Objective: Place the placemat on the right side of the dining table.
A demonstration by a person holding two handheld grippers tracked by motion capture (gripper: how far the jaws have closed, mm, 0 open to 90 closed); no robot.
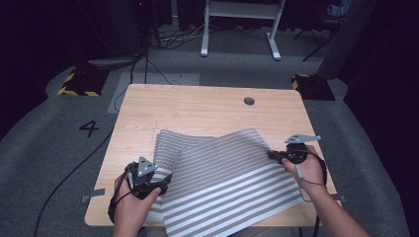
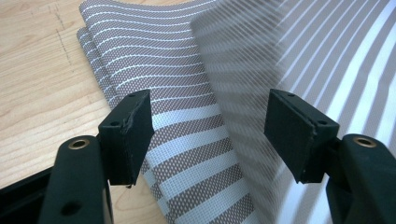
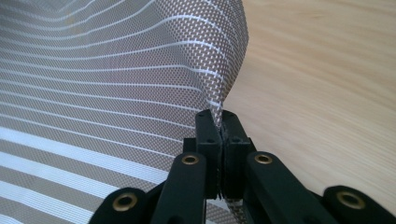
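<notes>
While the right gripper [image 3: 219, 122] pinches the corner of the grey-and-white striped woven mat [image 1: 222, 182] to lift it, centre-right of frame, the left gripper [image 2: 208, 135] sits wide open over the mat's left edge w/ nothing held, lower left on the light wooden table [image 1: 197, 106], prob. ready to grab.

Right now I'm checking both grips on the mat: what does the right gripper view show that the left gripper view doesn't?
Right gripper view: the right gripper with its jaws shut on a corner of the striped mat, which rises from the pinch, bare wooden table beside it.

Left gripper view: the left gripper with jaws wide apart and nothing pressed between them, above a flat folded layer of the mat and a raised, blurred flap.

Both: the same grey and white striped mat on the wooden table.
</notes>
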